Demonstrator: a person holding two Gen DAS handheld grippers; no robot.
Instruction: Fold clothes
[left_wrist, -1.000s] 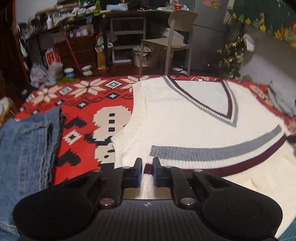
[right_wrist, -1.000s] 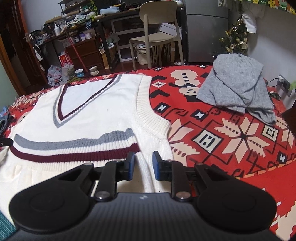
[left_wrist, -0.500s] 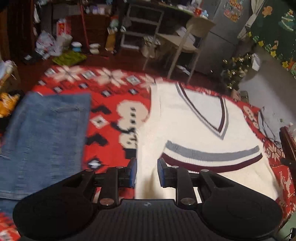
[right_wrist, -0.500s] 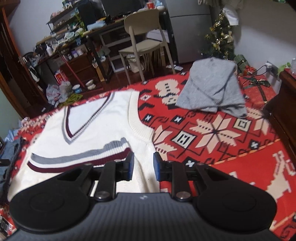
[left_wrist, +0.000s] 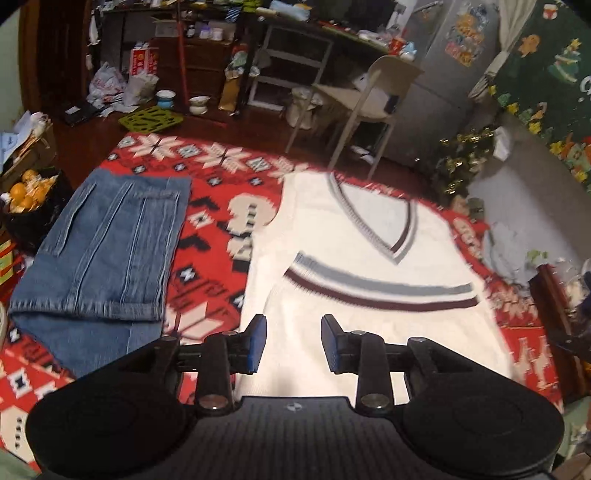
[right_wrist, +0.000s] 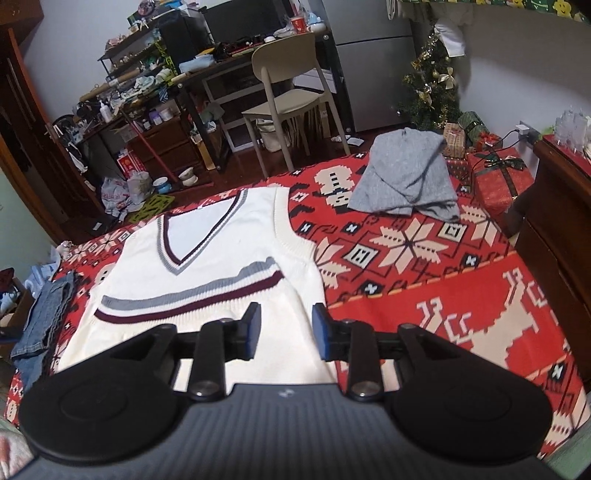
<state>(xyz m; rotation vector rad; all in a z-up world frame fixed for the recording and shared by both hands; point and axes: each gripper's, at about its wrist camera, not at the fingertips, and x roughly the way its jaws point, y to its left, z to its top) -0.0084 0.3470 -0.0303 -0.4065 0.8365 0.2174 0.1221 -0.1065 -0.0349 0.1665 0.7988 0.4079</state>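
Cream knit V-neck vest (left_wrist: 369, 295) flat on red patterned blanket (right_wrist: 424, 266), bare blanket right of its edge; left gripper (left_wrist: 293, 343) and right gripper (right_wrist: 285, 331) opening, nothing between jaws.

Vest (right_wrist: 207, 266) on blanket (right_wrist: 424, 280), between jeans (left_wrist: 107, 251) and sweater (right_wrist: 406, 177).

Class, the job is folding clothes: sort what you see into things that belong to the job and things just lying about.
Belongs to the job: white vest, folded jeans, grey sweater.

Just lying about: beige chair, Christmas tree, wrapped presents.
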